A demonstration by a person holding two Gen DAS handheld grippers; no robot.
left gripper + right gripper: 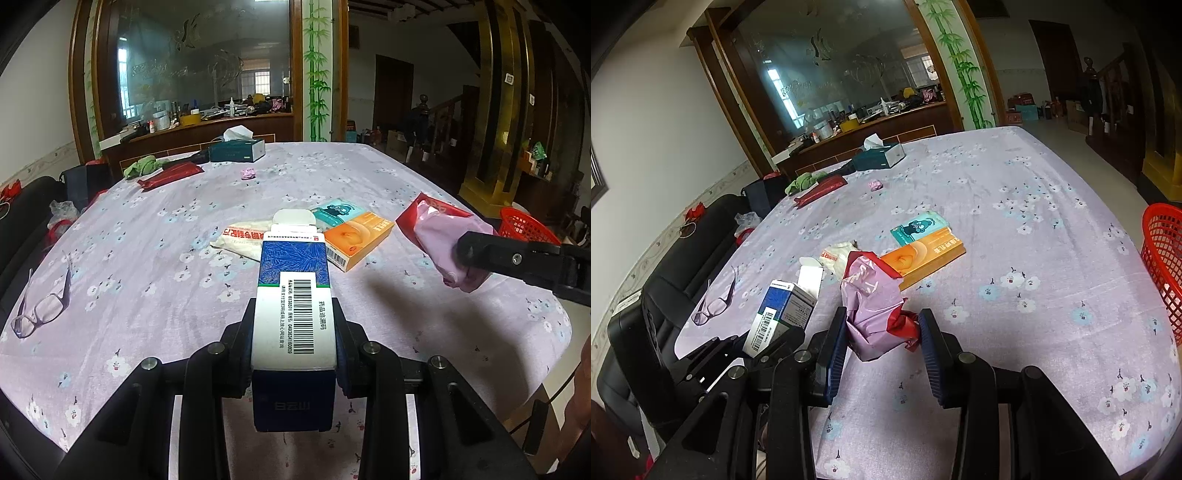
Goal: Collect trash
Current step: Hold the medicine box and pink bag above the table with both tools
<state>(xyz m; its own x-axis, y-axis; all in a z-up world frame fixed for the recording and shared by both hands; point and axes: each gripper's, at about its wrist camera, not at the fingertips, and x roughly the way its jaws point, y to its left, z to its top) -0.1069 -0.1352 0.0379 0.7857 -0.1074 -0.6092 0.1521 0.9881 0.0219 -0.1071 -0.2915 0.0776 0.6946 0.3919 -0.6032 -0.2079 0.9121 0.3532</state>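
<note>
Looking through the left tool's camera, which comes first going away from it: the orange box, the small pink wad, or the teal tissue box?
1. Orange cardboard box, just ahead, slightly right.
2. Small crumpled pink wad, mid-table.
3. Teal tissue box, at the far edge.

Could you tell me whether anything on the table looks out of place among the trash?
Yes: a pair of glasses lies near the table's left edge, lenses down, arms up. It looks usable, unlike the empty packets nearby.
</note>
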